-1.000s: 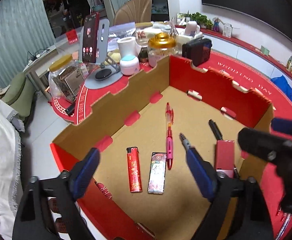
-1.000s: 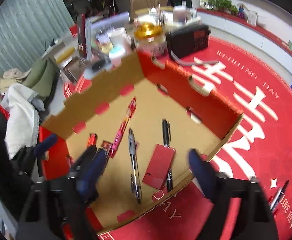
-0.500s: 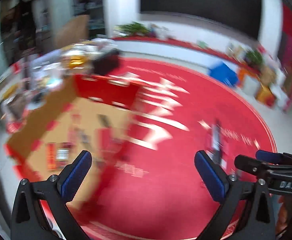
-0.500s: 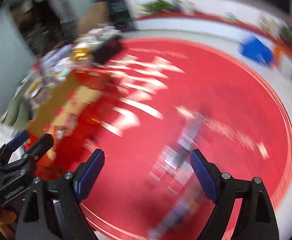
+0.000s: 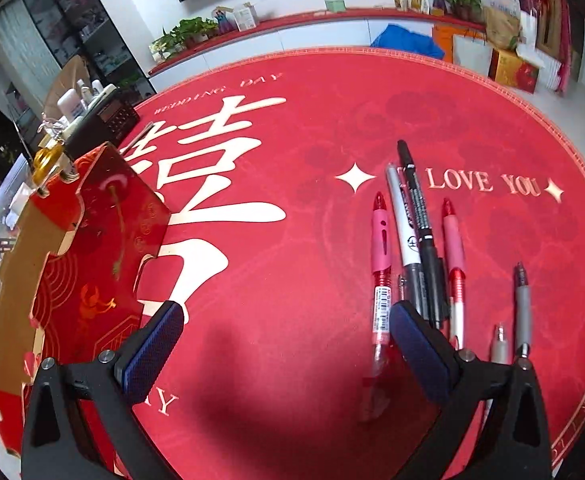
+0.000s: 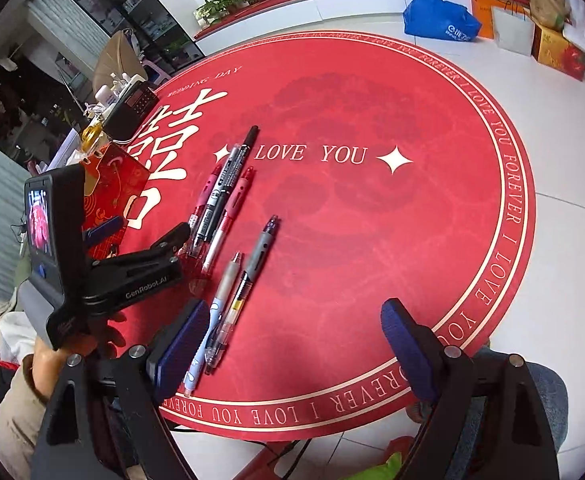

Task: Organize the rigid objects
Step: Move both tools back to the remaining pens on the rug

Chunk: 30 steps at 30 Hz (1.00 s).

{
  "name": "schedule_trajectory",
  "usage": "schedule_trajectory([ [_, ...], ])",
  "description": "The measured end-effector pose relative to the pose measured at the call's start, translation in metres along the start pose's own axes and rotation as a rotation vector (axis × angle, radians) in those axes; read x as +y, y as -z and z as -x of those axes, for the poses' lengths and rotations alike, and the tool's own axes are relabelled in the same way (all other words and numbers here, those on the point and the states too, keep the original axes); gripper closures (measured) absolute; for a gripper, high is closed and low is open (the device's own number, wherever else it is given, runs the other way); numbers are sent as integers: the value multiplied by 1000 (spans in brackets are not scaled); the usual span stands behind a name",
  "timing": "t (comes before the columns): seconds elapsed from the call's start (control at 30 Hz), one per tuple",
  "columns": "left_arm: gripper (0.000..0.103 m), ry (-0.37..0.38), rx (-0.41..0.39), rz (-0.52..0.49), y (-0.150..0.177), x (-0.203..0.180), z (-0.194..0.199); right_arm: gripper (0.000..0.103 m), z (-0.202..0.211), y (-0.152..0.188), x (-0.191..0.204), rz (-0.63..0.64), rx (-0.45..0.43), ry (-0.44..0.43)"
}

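Several pens lie side by side on the round red mat (image 5: 292, 208): a pink-grip red pen (image 5: 381, 264), a white marker (image 5: 404, 232), a black marker (image 5: 420, 220), another red pen (image 5: 452, 256) and a grey pen (image 5: 522, 304). My left gripper (image 5: 284, 344) is open and empty, just left of the pink-grip pen. My right gripper (image 6: 292, 336) is open and empty above the mat's near edge, with a light blue pen (image 6: 208, 320) and a grey pen (image 6: 252, 264) by its left finger. The red and brown cardboard box (image 5: 92, 240) stands at the left.
The left gripper's body (image 6: 104, 264) shows at the left of the right wrist view, over the box. A black radio (image 5: 104, 120), jars and bottles stand behind the box. The mat's rim (image 6: 508, 208) meets the white table to the right.
Both grippers have swung right, away from the box interior, to the pens on the mat. Both stayed open and empty.
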<state>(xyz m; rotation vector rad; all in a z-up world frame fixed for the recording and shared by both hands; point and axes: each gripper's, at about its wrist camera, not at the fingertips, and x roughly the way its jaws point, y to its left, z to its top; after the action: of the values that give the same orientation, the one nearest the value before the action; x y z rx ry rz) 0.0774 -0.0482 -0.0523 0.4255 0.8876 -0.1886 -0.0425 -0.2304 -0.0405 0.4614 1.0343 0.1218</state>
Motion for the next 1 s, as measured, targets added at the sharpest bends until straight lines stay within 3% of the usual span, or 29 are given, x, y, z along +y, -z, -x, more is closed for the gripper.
schedule_trajectory([
  [0.13, 0, -4, 9, 13, -3, 2, -3, 14, -1, 3, -4, -2, 6, -10],
  [0.27, 0, -132, 4, 74, 0, 20, -7, 14, -4, 6, 0, 16, 13, 11],
  [0.33, 0, -99, 12, 136, 4, 30, -9, 14, -10, 6, 6, 25, 17, 20],
  [0.63, 0, -123, -27, 152, 10, 27, -4, 14, -53, 5, 43, 118, 26, 229],
  [0.8, 0, -86, -7, 219, 12, 33, -6, 15, -66, 15, 67, 316, 15, 330],
  [0.87, 0, 25, 29, 285, 15, 32, -7, 18, -62, 15, 64, 352, 26, 315],
  [0.9, 0, 114, 58, 328, 18, 30, -10, 24, -60, 13, 59, 348, 34, 300],
  [1.0, 0, 134, 32, 315, 22, 11, -2, 41, -48, 0, 37, 336, 29, 315],
])
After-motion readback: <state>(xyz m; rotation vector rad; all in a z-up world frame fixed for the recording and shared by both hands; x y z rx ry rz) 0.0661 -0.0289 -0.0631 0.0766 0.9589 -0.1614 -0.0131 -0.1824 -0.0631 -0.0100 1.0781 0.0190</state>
